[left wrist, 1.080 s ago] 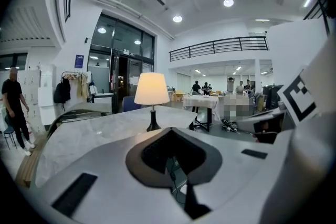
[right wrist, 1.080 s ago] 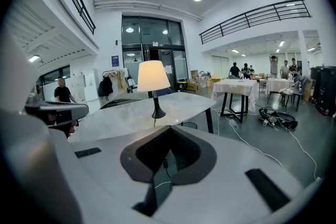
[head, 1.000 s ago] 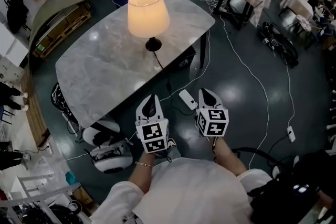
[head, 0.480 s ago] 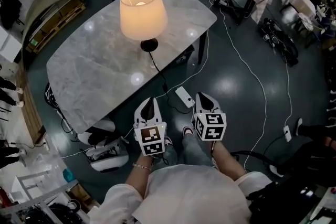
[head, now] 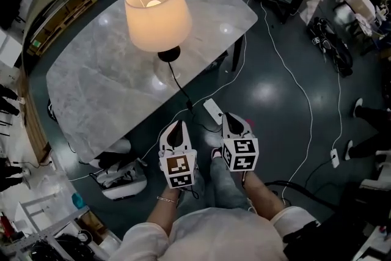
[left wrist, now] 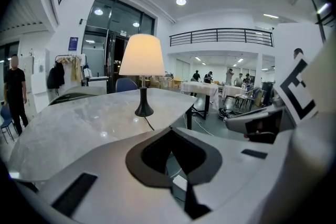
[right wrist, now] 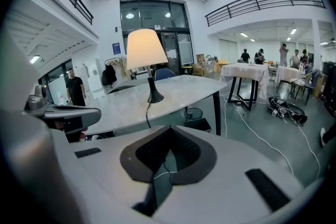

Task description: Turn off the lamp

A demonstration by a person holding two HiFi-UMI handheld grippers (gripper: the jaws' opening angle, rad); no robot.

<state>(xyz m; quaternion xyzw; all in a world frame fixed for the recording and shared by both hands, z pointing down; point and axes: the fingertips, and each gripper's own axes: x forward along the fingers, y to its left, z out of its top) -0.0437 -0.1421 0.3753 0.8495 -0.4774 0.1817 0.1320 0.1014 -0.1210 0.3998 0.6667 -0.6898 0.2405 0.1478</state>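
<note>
Lamp [head: 157,12] lit, shade glowing, standing at my 11 o'clock on the grey table [head: 98,88]. My left gripper [head: 174,126] and right gripper [head: 230,117] are both closed and empty. Only the head view shows the cord [head: 178,90] reaching a floor power strip [head: 213,110]; the gripper views reveal the black stem [left wrist: 142,96].

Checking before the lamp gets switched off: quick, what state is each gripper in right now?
Left gripper: closed, holding nothing.
Right gripper: closed, holding nothing.
</note>
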